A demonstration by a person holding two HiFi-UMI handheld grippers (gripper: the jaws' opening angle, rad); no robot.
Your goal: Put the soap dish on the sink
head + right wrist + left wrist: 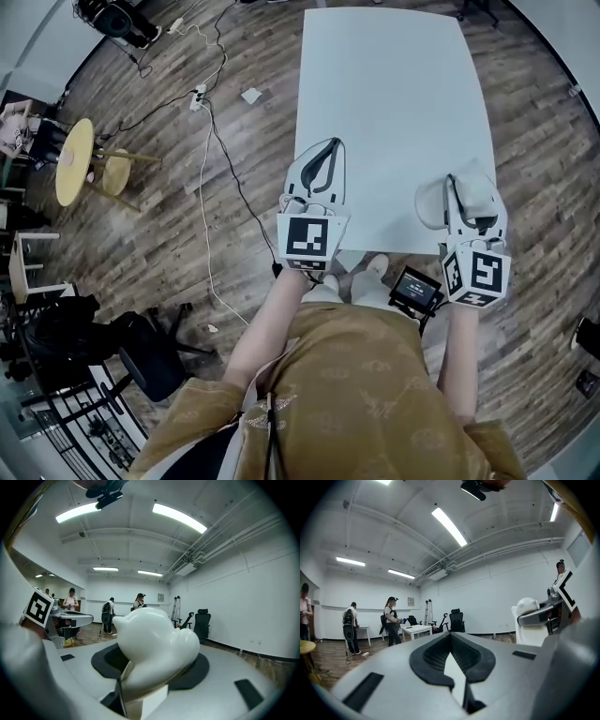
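The white, glossy soap dish sits between the jaws of my right gripper, which is shut on it. In the head view the soap dish hangs over the near right part of the white table. My left gripper is shut with nothing in it, above the table's near left edge; its black pads meet in the left gripper view. That view also shows the soap dish in the right gripper, off to the right. No sink shows in any view.
A yellow round table and a wooden stool stand far left. Cables run over the wood floor beside the white table. A black chair is near left, a small screen by my waist. People stand far off.
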